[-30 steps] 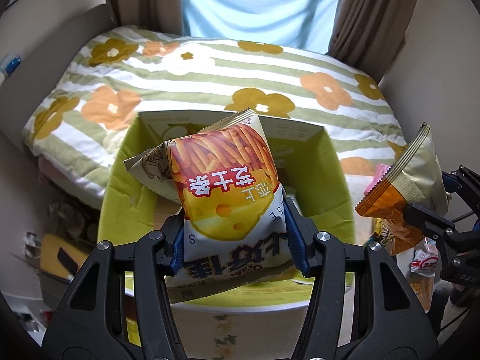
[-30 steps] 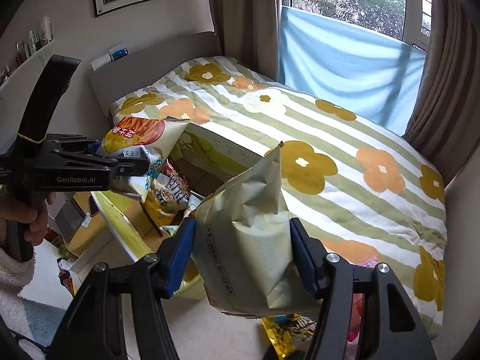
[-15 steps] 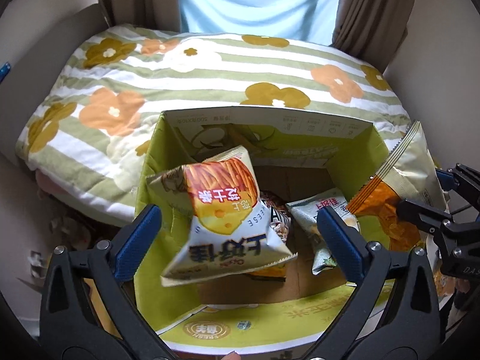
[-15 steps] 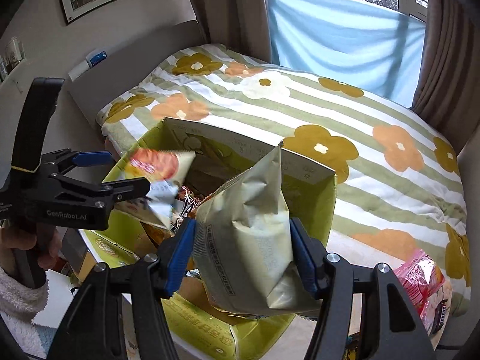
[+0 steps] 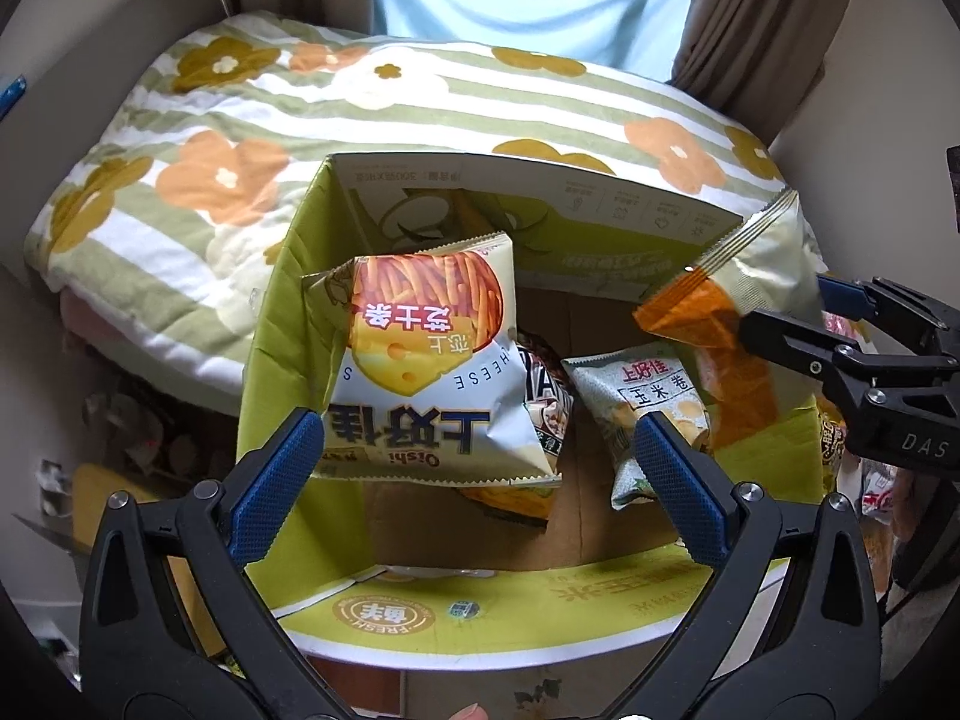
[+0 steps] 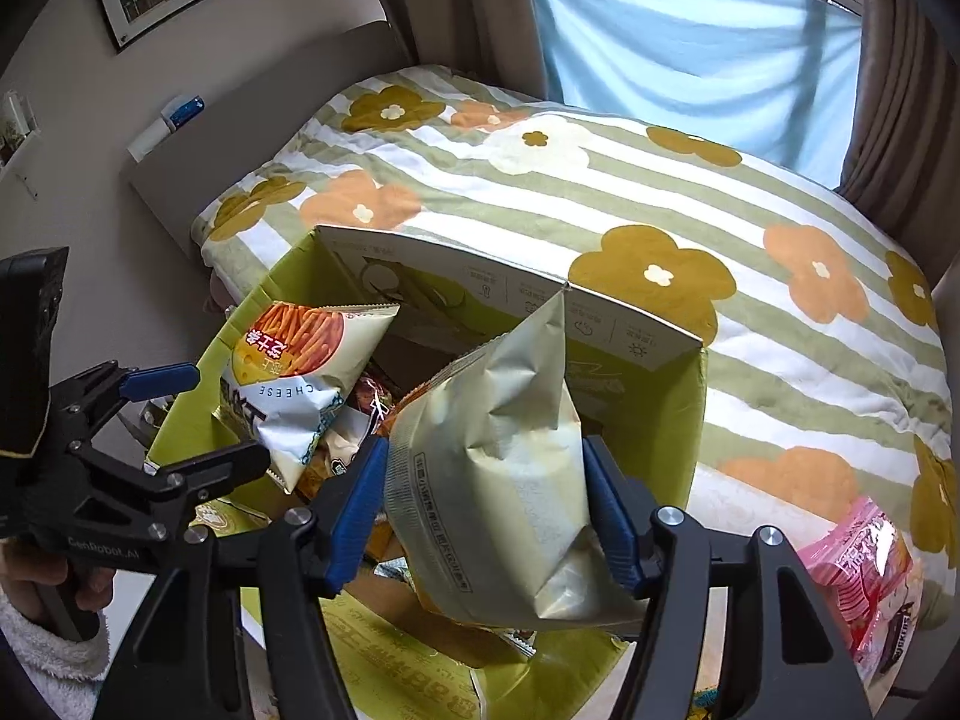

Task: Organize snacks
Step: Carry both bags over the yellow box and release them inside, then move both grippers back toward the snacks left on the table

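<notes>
A green cardboard box (image 5: pixel 540 186) stands open against the bed. The cheese-stick bag (image 5: pixel 420 360) leans loose against the box's left wall. My left gripper (image 5: pixel 474 426) hangs over the box's near rim, open wide, its pads clear of the bag. My right gripper (image 6: pixel 486 462) holds a pale snack bag (image 6: pixel 498 450) upright above the box (image 6: pixel 480 276). Its jaws are opening, and both pads still touch the bag's sides. In the left wrist view that bag (image 5: pixel 756 264) shows an orange front at the box's right wall, with the right gripper (image 5: pixel 786 306) behind it.
Several other snack bags lie on the box floor, among them a corn-roll bag (image 5: pixel 642 396). A pink snack bag (image 6: pixel 858 570) lies on the flowered quilt (image 6: pixel 660 192) to the right of the box. A hand (image 6: pixel 36 582) grips the left tool's handle.
The left jaws sprang open and let go of the cheese-stick bag, which dropped into the box. Both grippers came lower and closer over the box. The right jaws widened slightly.
</notes>
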Demonstrator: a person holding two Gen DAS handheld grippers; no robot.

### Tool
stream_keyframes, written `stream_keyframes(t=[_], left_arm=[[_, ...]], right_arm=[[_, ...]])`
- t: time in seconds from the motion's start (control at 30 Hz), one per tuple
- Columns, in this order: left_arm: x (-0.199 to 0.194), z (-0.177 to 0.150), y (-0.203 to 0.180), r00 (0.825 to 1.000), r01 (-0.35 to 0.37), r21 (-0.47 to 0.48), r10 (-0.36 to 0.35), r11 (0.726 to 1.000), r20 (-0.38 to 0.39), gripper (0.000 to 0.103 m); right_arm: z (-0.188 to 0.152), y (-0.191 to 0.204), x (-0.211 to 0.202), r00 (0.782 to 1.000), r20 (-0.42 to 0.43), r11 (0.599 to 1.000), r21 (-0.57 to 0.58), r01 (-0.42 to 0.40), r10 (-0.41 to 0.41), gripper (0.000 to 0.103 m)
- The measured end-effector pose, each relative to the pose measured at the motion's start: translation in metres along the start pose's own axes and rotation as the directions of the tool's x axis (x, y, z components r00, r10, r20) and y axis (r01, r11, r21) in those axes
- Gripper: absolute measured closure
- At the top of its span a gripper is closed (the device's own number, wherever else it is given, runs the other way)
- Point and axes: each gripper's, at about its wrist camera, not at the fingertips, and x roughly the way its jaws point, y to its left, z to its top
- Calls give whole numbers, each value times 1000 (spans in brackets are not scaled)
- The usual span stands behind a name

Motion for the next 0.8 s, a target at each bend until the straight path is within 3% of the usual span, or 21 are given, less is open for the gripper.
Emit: stream_keyframes(t=[0.1, 0.27, 0.53, 0.8], left_arm=[[-6, -7, -2, 1000, -10, -5, 10, 1000, 8, 0], [-9, -20, -3, 1000, 12, -40, -13, 999, -6, 0], [-23, -27, -14, 1000, 23, -21, -23, 1000, 9, 0], [-39, -28, -32, 997, 67, 34, -69, 997, 35, 0]], right_arm=[[1, 3, -5, 998, 47, 999, -18, 40, -39, 14], [-10, -1, -13, 997, 67, 999, 19, 34, -35, 14], [-30, -2, -23, 999, 36, 996, 82, 30, -33, 14], [-42, 0, -50, 996, 59, 993, 105, 56, -63, 14]])
